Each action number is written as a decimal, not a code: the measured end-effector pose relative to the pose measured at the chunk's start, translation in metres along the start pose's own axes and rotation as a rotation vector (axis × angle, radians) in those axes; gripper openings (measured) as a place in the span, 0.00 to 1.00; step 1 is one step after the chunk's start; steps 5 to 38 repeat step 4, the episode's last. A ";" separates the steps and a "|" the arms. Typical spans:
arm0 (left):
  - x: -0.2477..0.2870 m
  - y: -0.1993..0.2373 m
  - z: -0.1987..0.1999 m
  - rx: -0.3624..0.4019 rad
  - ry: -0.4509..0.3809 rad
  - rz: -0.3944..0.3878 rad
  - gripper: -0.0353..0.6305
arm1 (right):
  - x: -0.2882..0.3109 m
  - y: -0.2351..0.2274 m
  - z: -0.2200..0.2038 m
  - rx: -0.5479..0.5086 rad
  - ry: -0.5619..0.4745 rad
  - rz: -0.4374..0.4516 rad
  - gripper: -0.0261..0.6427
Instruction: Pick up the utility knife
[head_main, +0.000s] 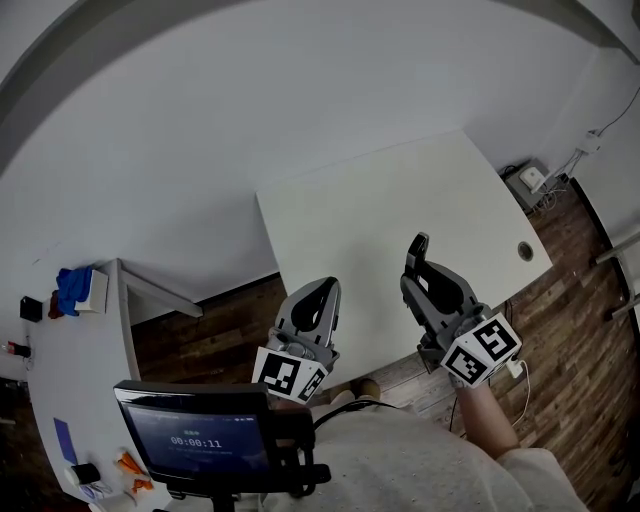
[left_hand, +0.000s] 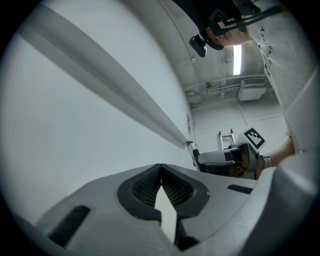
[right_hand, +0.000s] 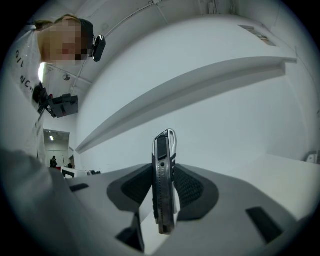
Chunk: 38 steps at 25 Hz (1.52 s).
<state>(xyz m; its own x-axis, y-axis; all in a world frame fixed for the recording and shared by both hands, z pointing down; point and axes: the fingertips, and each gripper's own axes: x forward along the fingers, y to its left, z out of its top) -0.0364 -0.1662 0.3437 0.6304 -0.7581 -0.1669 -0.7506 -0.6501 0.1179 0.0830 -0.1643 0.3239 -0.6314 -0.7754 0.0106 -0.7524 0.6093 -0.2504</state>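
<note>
Already off the white surface: utility knife clamped edge-on between the fingers of the right gripper, one end poking up past them, raised in the air over the near part of the surface. Judged as a pick-up all but done, with only a steady hold left. To do that well: hold the squeeze even, no loosening, given the risk of pivoting with so thin a body between the pads; lift straight with a level wrist; no swinging toward the left gripper just beside. Left fingers together at the tips with nothing between, so no help from that side

Shown only by the right gripper view: pads pressed on both flat sides of the knife, and the length left standing above them. Shown only by the head view: the white surface below, and both grippers side by side in front of the person. Shown only by the left gripper view: closed, empty tips, with the right gripper off to the side
</note>
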 end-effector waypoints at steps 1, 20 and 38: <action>0.000 0.001 0.000 0.000 0.000 0.001 0.06 | 0.000 0.000 0.000 -0.002 0.000 -0.001 0.24; -0.001 0.003 0.001 0.000 -0.001 0.005 0.06 | 0.001 0.001 0.001 -0.009 0.001 -0.004 0.24; -0.001 0.003 0.001 0.000 -0.001 0.005 0.06 | 0.001 0.001 0.001 -0.009 0.001 -0.004 0.24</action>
